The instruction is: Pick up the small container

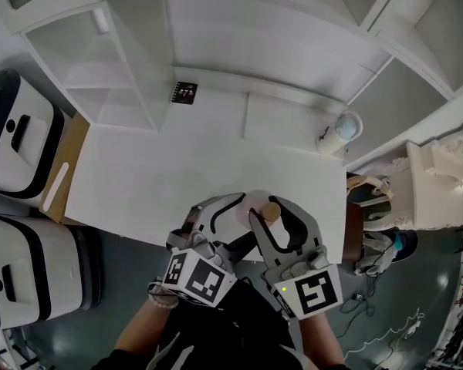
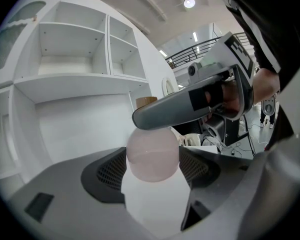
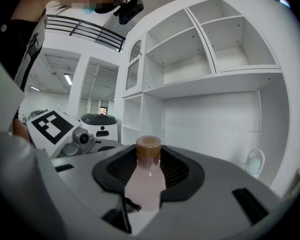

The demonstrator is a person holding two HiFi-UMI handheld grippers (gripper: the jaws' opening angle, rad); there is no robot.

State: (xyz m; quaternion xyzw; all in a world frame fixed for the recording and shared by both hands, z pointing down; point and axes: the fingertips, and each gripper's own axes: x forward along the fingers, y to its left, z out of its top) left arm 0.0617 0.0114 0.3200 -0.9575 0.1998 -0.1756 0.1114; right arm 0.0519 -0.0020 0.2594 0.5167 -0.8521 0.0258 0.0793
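While the bottle is being held up just over the front edge of the table, it is being gripped from two sides. In the right gripper view, the right gripper is being pressed shut on the bottle, its ribbed black pads touching the narrow upper part just under the cap. In the left gripper view, the left gripper is likewise being closed on the bottle's rounded end, which is filling the gap between the mesh-textured pads, with a grey jaw of the other gripper crossing just above it.

The bottle is being shown as frosted, translucent pale pink plastic, smooth and bulbous below and tapering toward a short tan cylindrical cap. No label is being made out on it.

Both grippers are being seen as matt grey moulded shells with curved jaws. Bold black-and-white square markers are being displayed on their cubes. A small black card is lying at the back of the table, its white print too small to read. A pale blue cup is standing at the right rear, well apart from the bottle, under plain white shelves.
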